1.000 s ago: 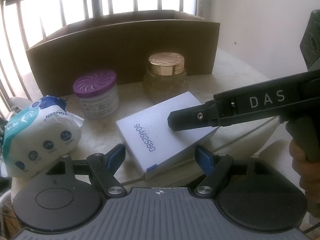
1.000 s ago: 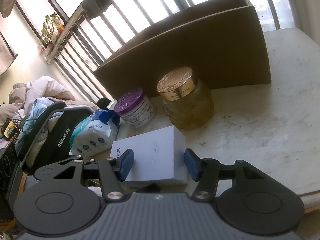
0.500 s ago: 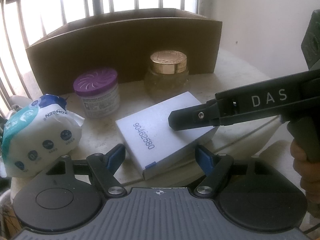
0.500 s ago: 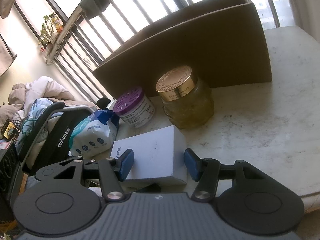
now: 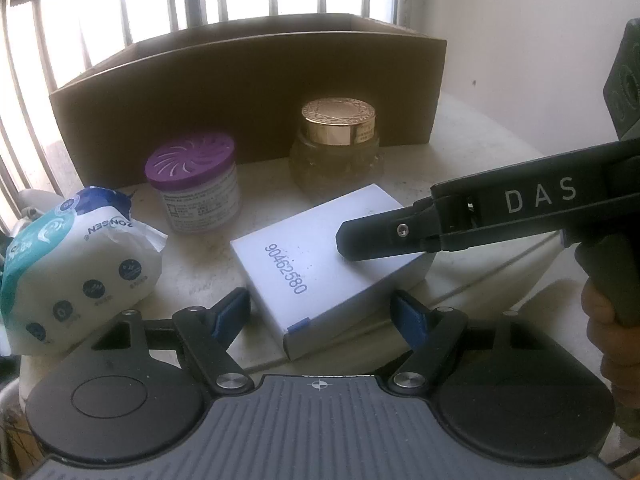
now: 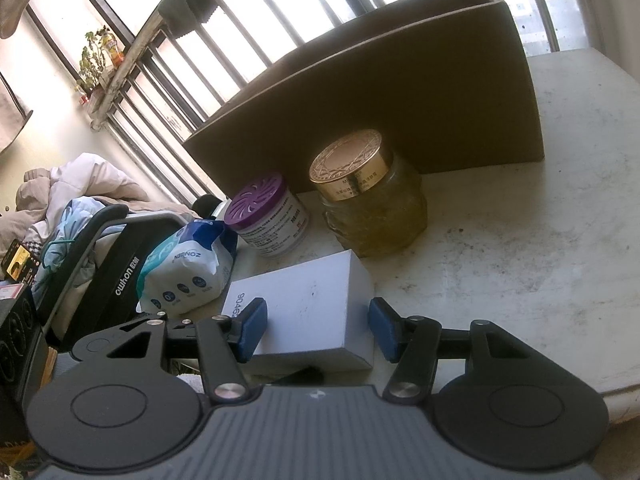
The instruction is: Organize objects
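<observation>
The right gripper (image 6: pixel 316 330) straddles the flat white cardboard box (image 6: pixel 308 312) – jaws apart, ready to clamp; the left gripper (image 5: pixel 320 316) hovers beside the box – jaws apart

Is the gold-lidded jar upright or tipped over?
Upright: the gold-lidded jar stands on its base on the table, lid on top, before the cardboard box.

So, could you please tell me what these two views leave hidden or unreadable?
- Cardboard box interior: both views, hidden by its front wall.
- Purple-lid tub label: both views, print too small.
- White box number: right view, partly covered by a fingertip.
- Tissue pack: left view, cut by the edge.
</observation>
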Tool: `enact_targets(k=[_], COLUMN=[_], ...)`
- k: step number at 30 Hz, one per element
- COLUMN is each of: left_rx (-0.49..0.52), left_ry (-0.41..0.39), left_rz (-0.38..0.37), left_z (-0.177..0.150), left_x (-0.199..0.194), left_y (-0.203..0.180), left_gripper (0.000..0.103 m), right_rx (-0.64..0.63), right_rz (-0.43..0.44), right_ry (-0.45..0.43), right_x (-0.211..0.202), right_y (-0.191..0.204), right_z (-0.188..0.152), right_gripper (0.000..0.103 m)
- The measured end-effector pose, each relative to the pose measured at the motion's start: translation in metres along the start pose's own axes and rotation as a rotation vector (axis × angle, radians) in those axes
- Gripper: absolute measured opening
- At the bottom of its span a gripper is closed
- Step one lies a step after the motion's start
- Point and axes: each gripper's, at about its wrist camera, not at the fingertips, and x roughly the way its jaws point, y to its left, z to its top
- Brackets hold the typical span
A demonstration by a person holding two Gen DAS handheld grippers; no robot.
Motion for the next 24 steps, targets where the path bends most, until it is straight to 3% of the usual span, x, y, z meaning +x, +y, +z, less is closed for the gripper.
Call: enact_targets(k=[18,24], left_rx=[0.003,0.002], left_ry=[-0.002,-0.007], left_rz=[-0.004,-0.007], left_z=[-0.0012,-0.0029], left_x=[0.0013,0.0022], left_y=[0.0013,0.0038], left_gripper=[0.078,0.083], right_rx=[0.008,0.035], right_rz=[0.005,0.015], right_ry=[-0.003,0.004], right_x=[0.0004,0.0002], right_y=[-0.0013,-0.0058], right_z=[0.0002,-0.0009], right_gripper=[0.062,0.062])
